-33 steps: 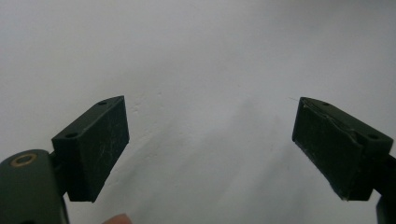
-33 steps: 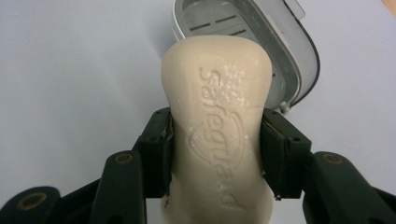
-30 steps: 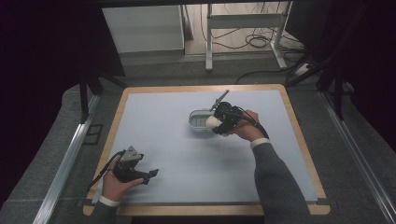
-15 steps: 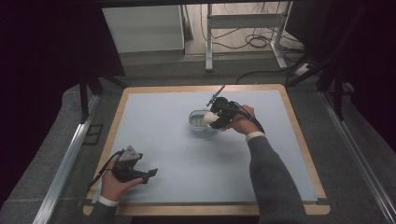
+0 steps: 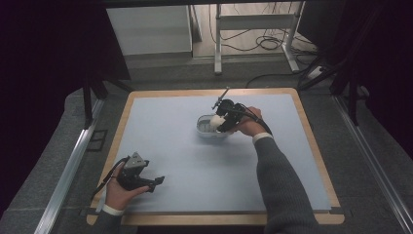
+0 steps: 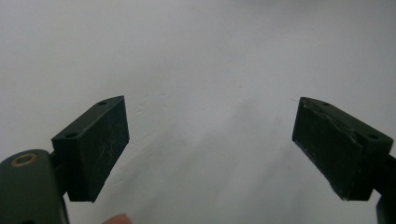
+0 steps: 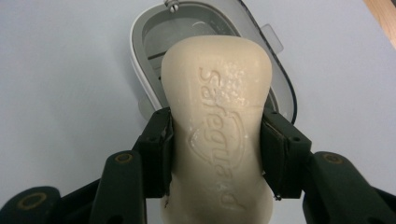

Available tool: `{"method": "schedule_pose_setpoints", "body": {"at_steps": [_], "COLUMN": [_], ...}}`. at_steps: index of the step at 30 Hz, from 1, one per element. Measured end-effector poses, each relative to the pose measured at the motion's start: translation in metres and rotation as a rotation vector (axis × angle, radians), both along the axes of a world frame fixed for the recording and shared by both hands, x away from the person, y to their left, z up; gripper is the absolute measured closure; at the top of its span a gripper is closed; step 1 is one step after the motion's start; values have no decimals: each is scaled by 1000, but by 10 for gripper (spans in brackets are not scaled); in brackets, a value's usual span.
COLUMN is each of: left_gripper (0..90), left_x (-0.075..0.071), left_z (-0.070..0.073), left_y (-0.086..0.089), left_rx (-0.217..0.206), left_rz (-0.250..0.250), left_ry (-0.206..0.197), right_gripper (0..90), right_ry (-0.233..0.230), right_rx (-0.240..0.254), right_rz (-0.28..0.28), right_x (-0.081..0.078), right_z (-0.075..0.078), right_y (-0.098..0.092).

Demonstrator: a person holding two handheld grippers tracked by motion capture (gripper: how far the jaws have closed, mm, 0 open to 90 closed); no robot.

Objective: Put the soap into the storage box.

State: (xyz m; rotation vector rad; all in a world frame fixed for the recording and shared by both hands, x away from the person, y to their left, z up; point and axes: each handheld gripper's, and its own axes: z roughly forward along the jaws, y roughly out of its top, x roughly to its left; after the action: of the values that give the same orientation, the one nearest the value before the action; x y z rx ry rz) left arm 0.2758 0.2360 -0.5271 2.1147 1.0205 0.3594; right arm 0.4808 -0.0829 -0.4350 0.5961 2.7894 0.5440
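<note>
My right gripper (image 7: 215,154) clamps a cream soap bar (image 7: 217,121) embossed "Safeguard", poised over the open grey soap dish (image 7: 149,46) on the table (image 5: 195,161). The bar hides most of the dish's inside, and its near end is cut off. My left gripper (image 6: 210,144) gapes wide, holding nothing.

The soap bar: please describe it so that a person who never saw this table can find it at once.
Start at the pale blue table and go to the oval grey soap dish past its middle. Just above it, the right gripper clamps the soap bar by its narrow waist. It is cream-coloured, with embossed lettering.
</note>
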Motion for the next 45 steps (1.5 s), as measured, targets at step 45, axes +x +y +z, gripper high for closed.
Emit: {"method": "schedule_pose_setpoints", "body": {"at_steps": [45], "left_gripper": [114], "left_x": [1], "left_z": [-4], "left_y": [-4], "left_rx": [6], "left_rz": [-11], "left_ry": [15], "right_gripper": [356], "right_ry": [-54], "right_rx": [34], "right_rz": [-50], "right_x": [18], "right_z": [-9], "right_y": [26]}}
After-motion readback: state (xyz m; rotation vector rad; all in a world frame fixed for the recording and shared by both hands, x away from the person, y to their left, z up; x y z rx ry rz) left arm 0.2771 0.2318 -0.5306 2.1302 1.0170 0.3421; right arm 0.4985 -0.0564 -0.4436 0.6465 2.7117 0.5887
